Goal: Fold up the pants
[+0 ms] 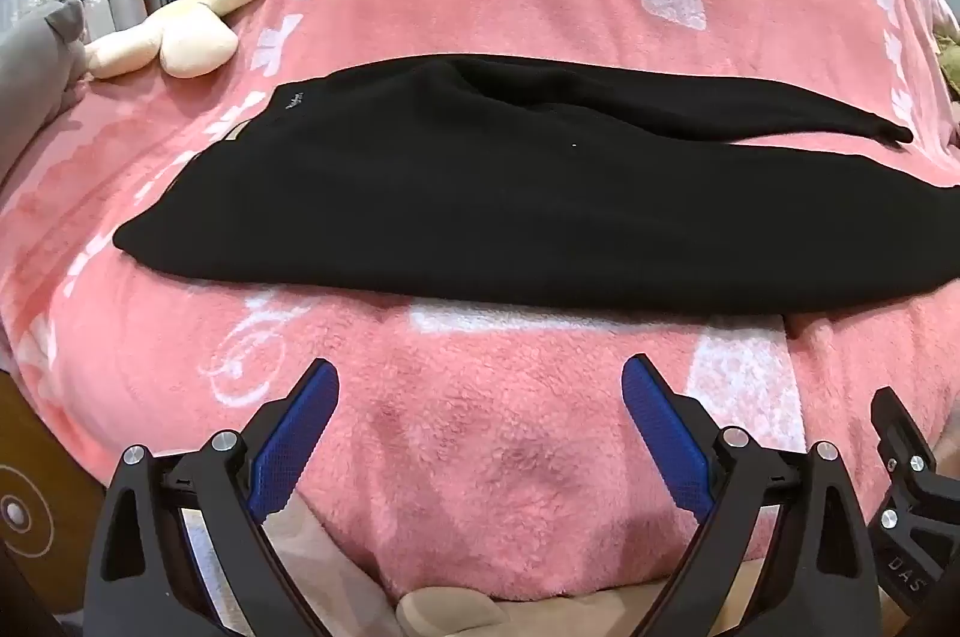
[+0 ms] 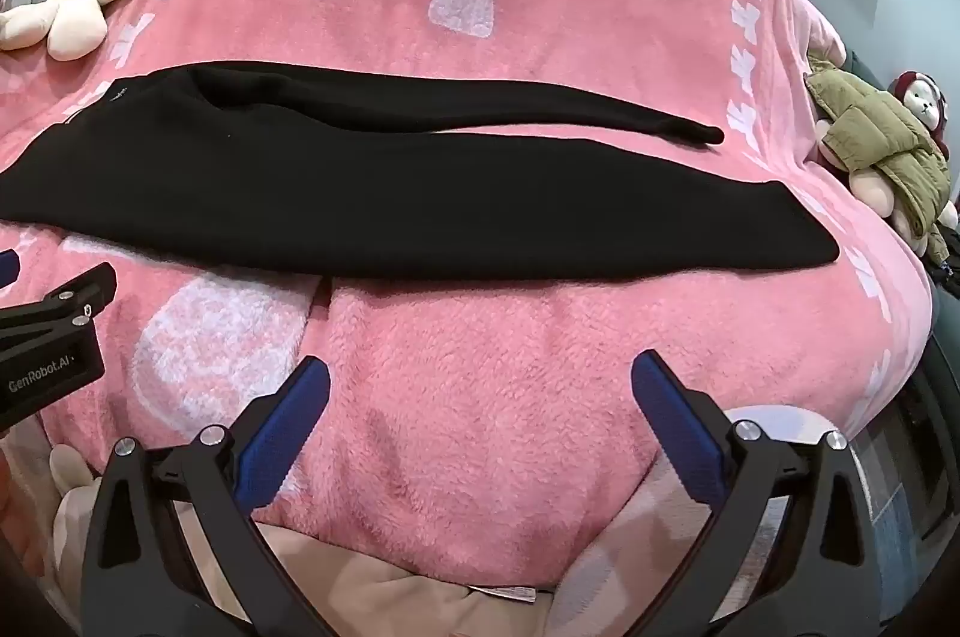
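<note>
Left wrist view: black soft-knit pants (image 1: pixel 480 205) lie flat across the bed, on a fuzzy pink blanket with white bow prints (image 1: pixel 480 457). Waistband end at the left with a small label near the corner, legs running off to the right. The two legs are split: the far leg is narrow and tapers to a cuff, the near leg is broad and flat, with a thin strip of pink showing between them. Fabric is mostly smooth, one soft fold near the crotch.

Left claw (image 1: pixel 480 397) hovers over bare blanket just short of the near edge of the pants, blue-padded fingers (image 1: pixel 660 427) spread wide, holding nothing. Right claw (image 2: pixel 480 391) same in its own view: wide apart, empty, above the blanket near the pants' near hem, not touching.

Cream plush bunny toy (image 1: pixel 180 25) sits at the far left of the bed. Plush doll in an olive puffer jacket (image 2: pixel 876 157) rests off the right edge, well apart from the pants.
</note>
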A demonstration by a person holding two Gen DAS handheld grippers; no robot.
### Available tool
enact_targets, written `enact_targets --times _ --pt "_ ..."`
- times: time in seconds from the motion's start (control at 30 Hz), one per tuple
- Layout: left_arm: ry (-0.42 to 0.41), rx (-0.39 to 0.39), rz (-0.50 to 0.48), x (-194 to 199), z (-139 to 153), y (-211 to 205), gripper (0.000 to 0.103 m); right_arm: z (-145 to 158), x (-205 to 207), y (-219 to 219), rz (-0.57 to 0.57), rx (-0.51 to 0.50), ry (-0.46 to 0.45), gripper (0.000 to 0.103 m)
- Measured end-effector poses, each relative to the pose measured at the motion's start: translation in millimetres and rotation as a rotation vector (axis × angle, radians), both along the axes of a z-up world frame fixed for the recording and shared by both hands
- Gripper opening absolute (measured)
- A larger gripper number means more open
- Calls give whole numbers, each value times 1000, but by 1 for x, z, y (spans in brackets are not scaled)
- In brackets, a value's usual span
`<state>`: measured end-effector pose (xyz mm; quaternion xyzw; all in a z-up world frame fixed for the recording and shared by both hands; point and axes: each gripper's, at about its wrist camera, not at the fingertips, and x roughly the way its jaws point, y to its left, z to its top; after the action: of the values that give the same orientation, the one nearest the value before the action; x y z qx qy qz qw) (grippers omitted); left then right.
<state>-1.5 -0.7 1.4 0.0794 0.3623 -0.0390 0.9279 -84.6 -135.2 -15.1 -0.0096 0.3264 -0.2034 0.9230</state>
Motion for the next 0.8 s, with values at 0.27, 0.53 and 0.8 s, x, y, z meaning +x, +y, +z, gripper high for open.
enact_targets --times 0.27,0.53,0.8 --pt "-12 8 -16 -2 -4 -3 93 -1 -1 -1 -6 1 -6 98" --pt "-10 16 -15 -2 -5 -9 93 -3 0 -3 -4 14 -4 98" --pt "-13 23 -25 -3 -6 -12 93 -3 0 -3 -7 13 -6 98"
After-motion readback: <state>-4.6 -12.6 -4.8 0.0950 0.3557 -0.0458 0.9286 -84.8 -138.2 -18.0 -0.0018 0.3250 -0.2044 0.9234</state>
